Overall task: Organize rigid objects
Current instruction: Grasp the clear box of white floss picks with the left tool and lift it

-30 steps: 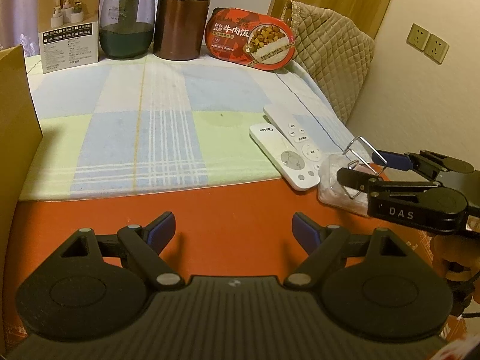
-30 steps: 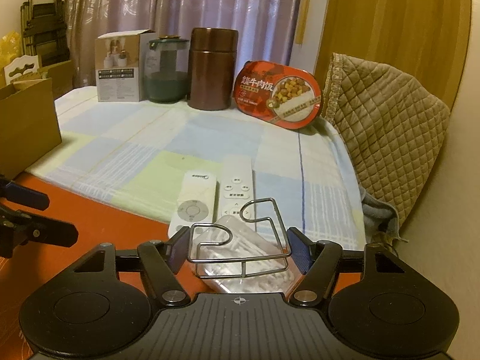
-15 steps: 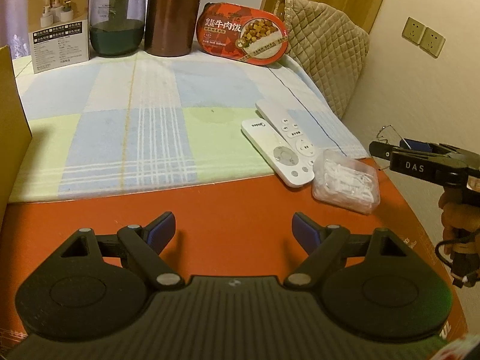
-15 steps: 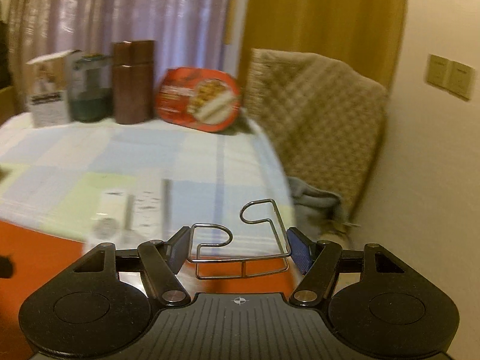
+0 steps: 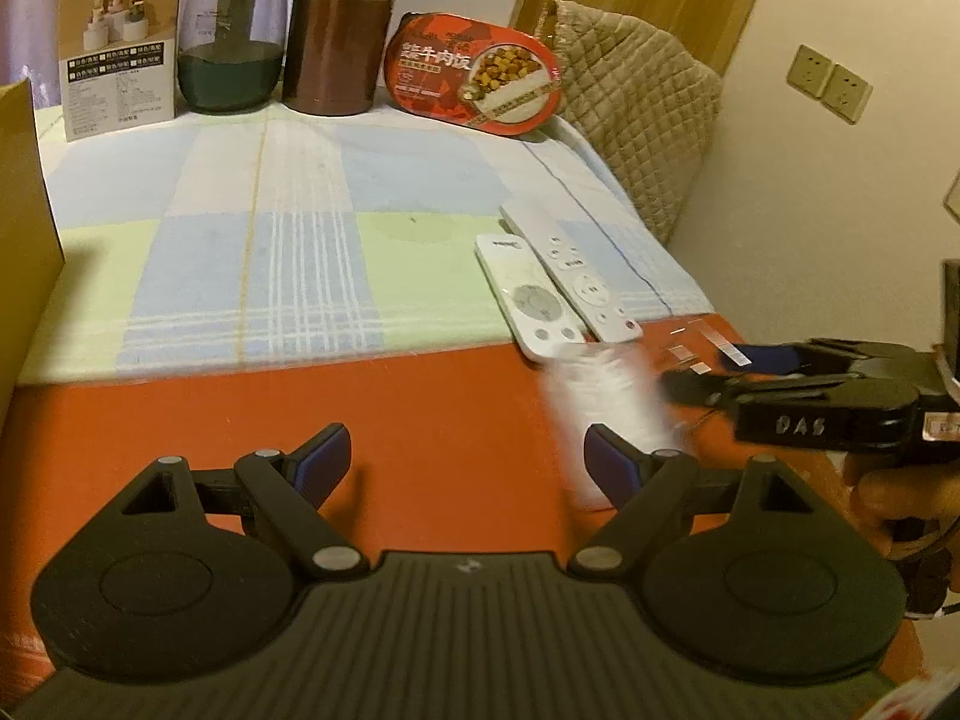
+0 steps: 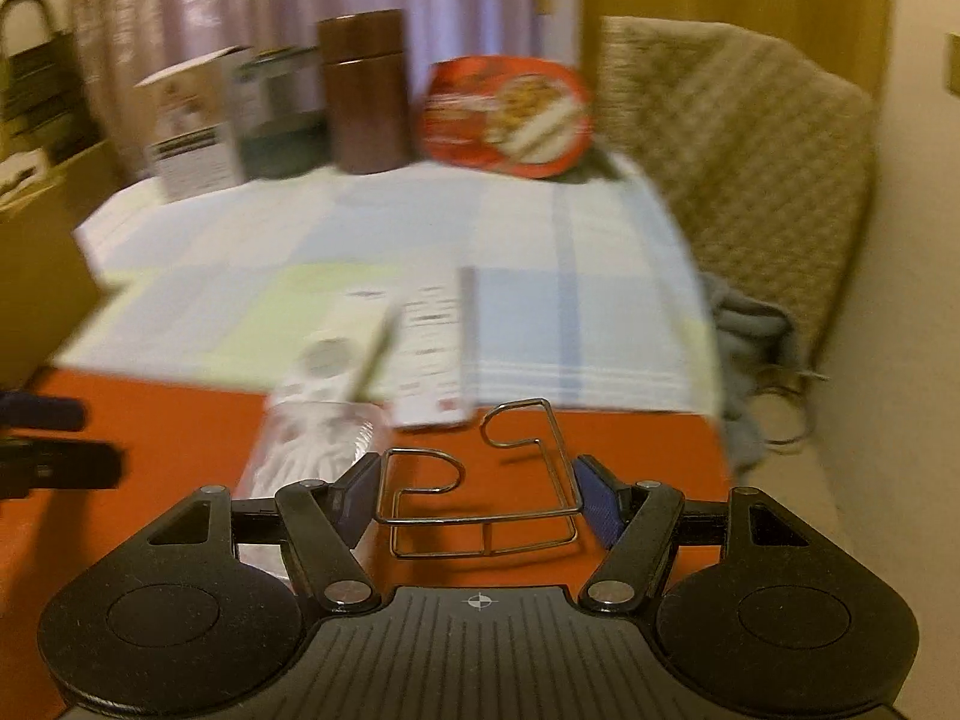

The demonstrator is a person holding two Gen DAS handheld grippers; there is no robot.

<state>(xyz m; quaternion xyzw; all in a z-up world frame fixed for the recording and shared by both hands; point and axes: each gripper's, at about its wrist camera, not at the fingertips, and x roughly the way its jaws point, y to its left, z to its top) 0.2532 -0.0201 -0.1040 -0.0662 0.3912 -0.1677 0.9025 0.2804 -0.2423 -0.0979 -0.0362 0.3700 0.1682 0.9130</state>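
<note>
My right gripper (image 6: pixel 477 495) is shut on a bent wire rack (image 6: pixel 480 480), held between its blue pads just above the orange surface. In the left wrist view the right gripper (image 5: pixel 708 375) sits at the right, next to a clear plastic packet (image 5: pixel 606 402) that is blurred. The packet also shows in the right wrist view (image 6: pixel 312 450), left of the rack. My left gripper (image 5: pixel 465 462) is open and empty over the orange surface (image 5: pixel 420 408). Two white remotes (image 5: pixel 528 303) (image 5: pixel 576 273) lie side by side on the checked cloth.
At the back stand a white box (image 5: pixel 117 42), a green glass jar (image 5: pixel 231 42), a brown canister (image 5: pixel 342 30) and a red meal tray (image 5: pixel 477 81). A cardboard box (image 5: pixel 21 180) is at the left. A quilted chair (image 5: pixel 636 102) stands at the right.
My right gripper with the wire rack swung out to the right and has come back down beside the plastic packet. The packet now looks blurred and shifted nearer. My left gripper stayed open.
</note>
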